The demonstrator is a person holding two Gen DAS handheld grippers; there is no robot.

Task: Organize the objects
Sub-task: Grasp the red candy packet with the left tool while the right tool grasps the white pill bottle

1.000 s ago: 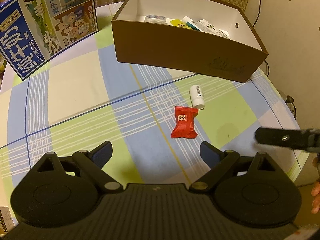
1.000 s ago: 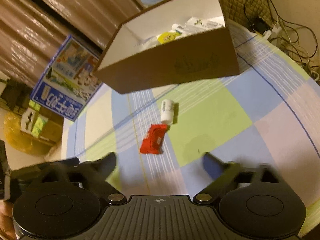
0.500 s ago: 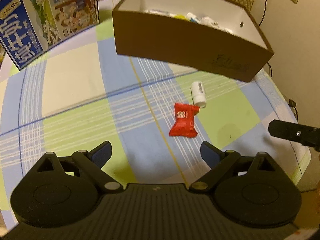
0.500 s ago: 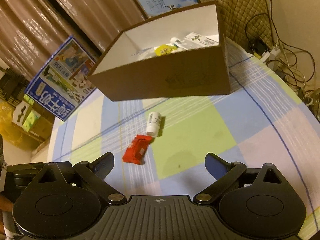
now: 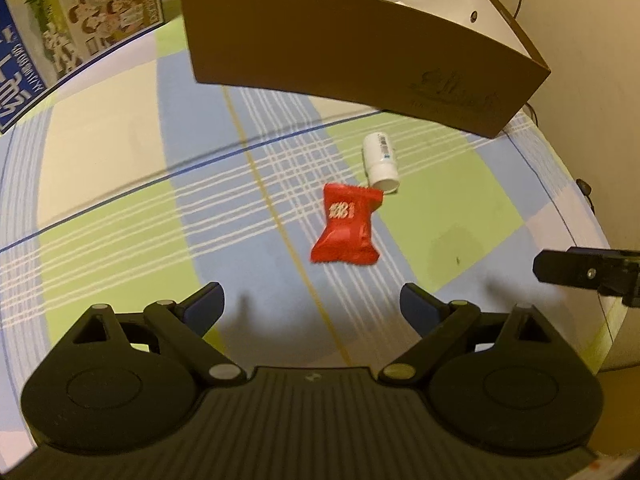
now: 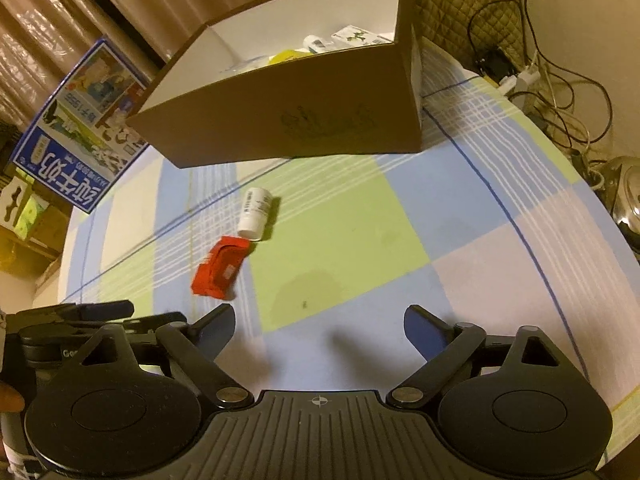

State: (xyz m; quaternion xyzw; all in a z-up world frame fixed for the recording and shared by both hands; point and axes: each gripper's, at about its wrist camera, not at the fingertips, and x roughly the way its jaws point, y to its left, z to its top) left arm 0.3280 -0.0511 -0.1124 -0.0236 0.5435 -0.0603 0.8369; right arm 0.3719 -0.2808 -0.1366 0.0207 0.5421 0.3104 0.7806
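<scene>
Both of your grippers are sitting with the jaws spread wide and nothing between them: your left gripper (image 5: 312, 300) fills the bottom of the left wrist view and your right gripper (image 6: 319, 322) does the same in the right wrist view. The red snack packet (image 5: 347, 226) lies flat on the checked tablecloth (image 5: 120, 184), right around the middle of the left frame, straight up from the gap between your left fingers. Its top right corner is touching or just about touching the cap end of the small white bottle (image 5: 381, 156), which is lying on its side a bit further up and to the right. From the right wrist view the same packet (image 6: 221, 267) is left of centre, just above your left-hand fingertip, with the bottle (image 6: 256, 213) right above it. The brown cardboard box (image 5: 360, 52) takes up the top of the left frame, open at the top, beyond both items. In the right view you can see into the box (image 6: 288, 116), and there are a few things inside, a yellow one and some white packaging, too small to name. A blue printed milk carton box (image 5: 60, 28) stands in the upper left. At the right edge of the left view, part of your other gripper pokes in, well clear of the packet.
</scene>
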